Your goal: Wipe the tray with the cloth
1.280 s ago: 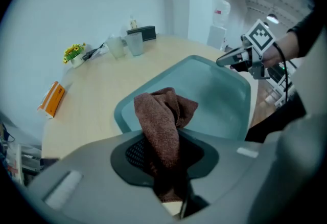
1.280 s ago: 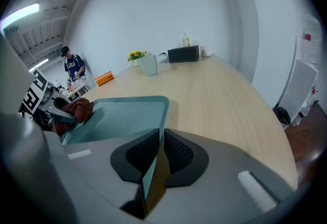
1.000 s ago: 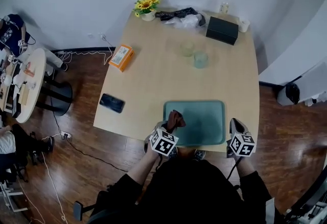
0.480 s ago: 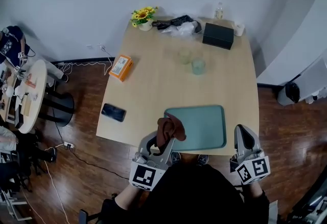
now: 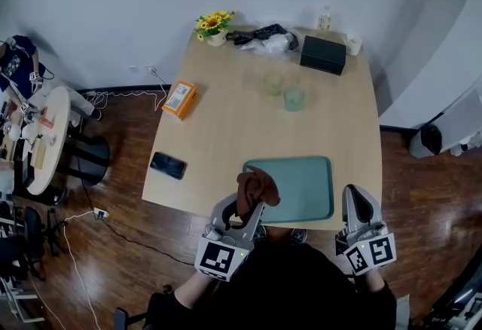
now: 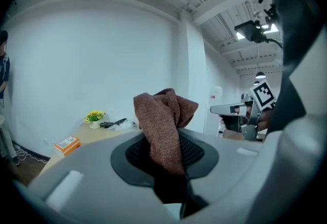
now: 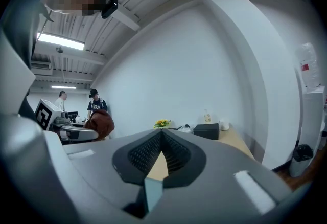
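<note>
Above the tabletop's (image 5: 226, 132) near edge, my left tool (image 5: 247, 209), clenching the brown cloth (image 5: 256, 187), has lifted off the teal tray (image 5: 305, 184). My empty right tool (image 5: 357, 197) stays closed and rose too. Wiping seems paused.

Head view: high above table's (image 5: 248, 125) near edge, steeply down over left gripper (image 5: 247, 206) and right gripper (image 5: 356, 199). Gripper views: close behind own jaws, about level, facing table's far-end flowers (image 5: 212, 22), shared by all three.

Cloth (image 6: 164, 126) lower end hidden between left fingers (image 6: 102, 177), tray (image 5: 301, 185) near corner seemingly covered
</note>
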Tool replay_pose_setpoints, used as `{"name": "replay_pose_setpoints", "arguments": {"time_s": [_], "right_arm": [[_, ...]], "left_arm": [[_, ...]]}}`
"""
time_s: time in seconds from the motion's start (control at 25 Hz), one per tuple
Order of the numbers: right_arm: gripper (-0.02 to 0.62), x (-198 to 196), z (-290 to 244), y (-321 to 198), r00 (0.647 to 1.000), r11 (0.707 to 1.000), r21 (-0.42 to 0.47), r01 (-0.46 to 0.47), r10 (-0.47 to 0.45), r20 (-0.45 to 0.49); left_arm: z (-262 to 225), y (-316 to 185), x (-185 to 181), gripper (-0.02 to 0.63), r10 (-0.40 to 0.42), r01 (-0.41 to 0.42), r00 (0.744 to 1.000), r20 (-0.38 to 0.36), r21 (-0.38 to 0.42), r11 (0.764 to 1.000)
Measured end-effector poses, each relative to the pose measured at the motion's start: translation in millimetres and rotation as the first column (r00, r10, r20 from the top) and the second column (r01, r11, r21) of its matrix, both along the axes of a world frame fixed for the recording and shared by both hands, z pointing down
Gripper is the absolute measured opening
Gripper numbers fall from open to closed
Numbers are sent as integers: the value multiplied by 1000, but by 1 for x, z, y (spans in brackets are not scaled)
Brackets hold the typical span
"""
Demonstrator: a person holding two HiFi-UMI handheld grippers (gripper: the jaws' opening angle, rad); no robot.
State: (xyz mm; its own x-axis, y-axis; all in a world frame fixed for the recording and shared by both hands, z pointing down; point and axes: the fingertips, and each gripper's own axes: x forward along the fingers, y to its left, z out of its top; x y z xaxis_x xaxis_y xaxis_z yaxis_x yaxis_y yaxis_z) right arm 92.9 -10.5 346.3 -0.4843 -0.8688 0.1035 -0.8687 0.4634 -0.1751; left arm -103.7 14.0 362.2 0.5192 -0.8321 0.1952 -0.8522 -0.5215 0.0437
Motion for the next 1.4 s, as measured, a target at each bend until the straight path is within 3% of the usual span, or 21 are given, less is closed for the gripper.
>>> {"name": "replay_pose_setpoints", "arguments": {"time_s": [0.12, 0.24, 0.36, 0.52, 0.64, 0.8, 0.84, 0.88, 0.92, 1.0, 1.16, 1.28, 1.4], "right_arm": [[1, -1, 3, -2, 1000, 1000, -11, -2, 2, -1], [0, 1, 2, -5, 1000, 1000, -11, -8, 8, -5], [0, 7, 4, -9, 1000, 1000, -15, -25, 25, -2], [0, 15, 7, -12, 999, 999, -27, -47, 47, 4], [0, 16, 9, -12, 999, 998, -30, -49, 49, 4], [0, 12, 9, -11, 999, 999, -30, -41, 41, 0], [0, 11, 9, -10, 999, 999, -31, -40, 40, -1], [0, 11, 9, -10, 999, 999, -32, -40, 39, -2], [0, 10, 9, -10, 999, 999, -33, -40, 40, -3], [0, 12, 9, -10, 999, 998, -35, -44, 44, -6], [1, 12, 9, -11, 999, 998, -40, -47, 47, -4], [1, 9, 8, -13, 999, 999, -38, -37, 37, 1], [0, 2, 6, -14, 1000, 999, -31, -22, 23, 11]], "left_arm": [[4, -4, -14, 78, -43, 43, 999, -1, -16, 999], [14, -14, -51, 78, -126, 127, 992, 20, -48, 991], [32, -23, -93, 78, -211, 216, 976, 59, -85, 973], [94, -35, -131, 78, -258, 280, 956, 138, -178, 943], [178, -38, -147, 78, -254, 308, 947, 195, -334, 891], [289, -28, -157, 85, -228, 317, 948, 224, -570, 758], [304, -25, -159, 148, -228, 325, 945, 236, -597, 733], [313, -22, -161, 260, -232, 339, 940, 250, -604, 721], [313, -22, -164, 298, -243, 352, 935, 258, -596, 722], [291, -25, -165, 319, -283, 369, 929, 238, -549, 750], [189, -35, -143, 316, -315, 331, 943, 106, -383, 862], [97, -34, -97, 311, -212, 200, 977, -26, -237, 951], [26, -26, -47, 286, -79, 71, 993, -83, -95, 993]]}}
